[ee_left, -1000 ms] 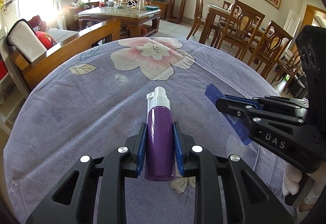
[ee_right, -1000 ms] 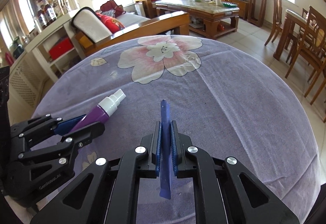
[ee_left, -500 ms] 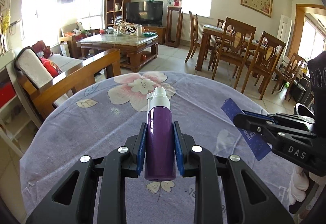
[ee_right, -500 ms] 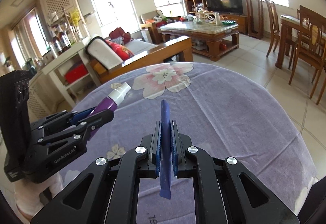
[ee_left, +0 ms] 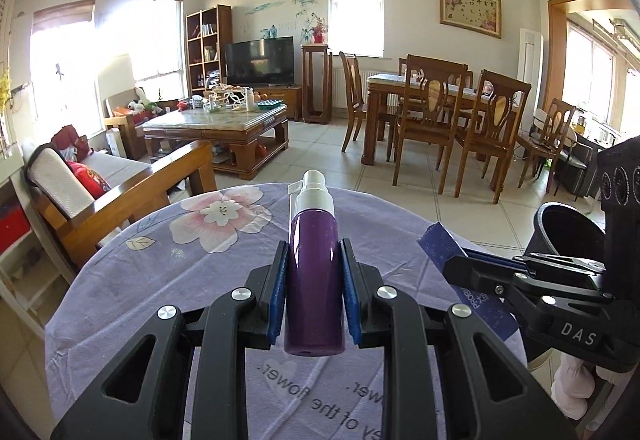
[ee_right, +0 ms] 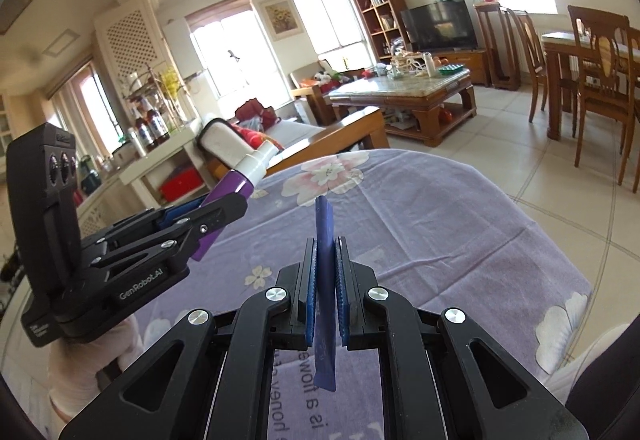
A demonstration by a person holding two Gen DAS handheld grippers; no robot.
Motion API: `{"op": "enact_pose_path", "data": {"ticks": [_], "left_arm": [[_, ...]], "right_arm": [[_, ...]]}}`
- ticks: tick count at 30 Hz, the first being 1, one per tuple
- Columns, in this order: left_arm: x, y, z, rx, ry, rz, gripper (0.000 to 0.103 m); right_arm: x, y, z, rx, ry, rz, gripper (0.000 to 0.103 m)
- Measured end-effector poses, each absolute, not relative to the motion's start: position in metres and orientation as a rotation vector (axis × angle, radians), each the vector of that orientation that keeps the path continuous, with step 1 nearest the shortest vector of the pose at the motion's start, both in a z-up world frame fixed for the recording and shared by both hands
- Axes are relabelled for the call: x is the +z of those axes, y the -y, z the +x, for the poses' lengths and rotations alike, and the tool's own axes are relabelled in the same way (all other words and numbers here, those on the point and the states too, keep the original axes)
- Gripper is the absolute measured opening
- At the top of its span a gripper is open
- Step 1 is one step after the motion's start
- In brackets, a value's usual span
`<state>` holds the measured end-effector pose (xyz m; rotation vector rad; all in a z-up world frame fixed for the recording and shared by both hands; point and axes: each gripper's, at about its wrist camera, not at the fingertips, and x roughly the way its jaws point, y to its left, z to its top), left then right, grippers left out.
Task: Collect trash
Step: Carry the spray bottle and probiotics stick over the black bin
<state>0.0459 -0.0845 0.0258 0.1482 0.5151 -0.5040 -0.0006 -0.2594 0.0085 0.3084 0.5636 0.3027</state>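
A purple spray bottle (ee_left: pixel 314 272) with a white nozzle is clamped between the blue pads of my left gripper (ee_left: pixel 314 252), lifted above the round table (ee_left: pixel 168 280) with its lilac flowered cloth. My right gripper (ee_right: pixel 325 252) is shut on a flat dark blue packet (ee_right: pixel 325 280) that stands on edge between its pads. In the left wrist view the right gripper (ee_left: pixel 452 260) shows at the right with the blue packet (ee_left: pixel 472 280). The right wrist view has the left gripper (ee_right: pixel 236 200) and the purple bottle (ee_right: pixel 234 188) at the left. Both are held off the cloth.
A wooden sofa (ee_left: pixel 120 192) stands just beyond the table's far left edge. Farther back are a coffee table (ee_left: pixel 216 128) and a dining table with chairs (ee_left: pixel 440 112). A white shelf with bottles (ee_right: pixel 156 144) stands to the left. Tiled floor lies to the right.
Both grippers have risen and drawn back from the table with their items still held. The views now take in more of the room and less of the cloth.
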Motion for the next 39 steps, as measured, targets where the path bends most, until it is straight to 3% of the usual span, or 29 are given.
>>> {"op": "enact_pose_path", "data": {"ticks": [17, 28, 39], "left_arm": [[0.011, 0.237, 0.004, -0.782, -0.503, 0.206, 0.025], [-0.014, 0.360, -0.011, -1.082, -0.583, 0.153, 0.025], [-0.056, 0.431, -0.031, -1.234, -0.702, 0.178, 0.025]], "right_arm": [[0.006, 0.443, -0.122, -0.006, -0.370, 0.538, 0.010], [-0.036, 0.577, -0.199, -0.325, -0.321, 0.677, 0.010], [-0.081, 0.635, -0.235, -0.590, -0.356, 0.714, 0.010]]}}
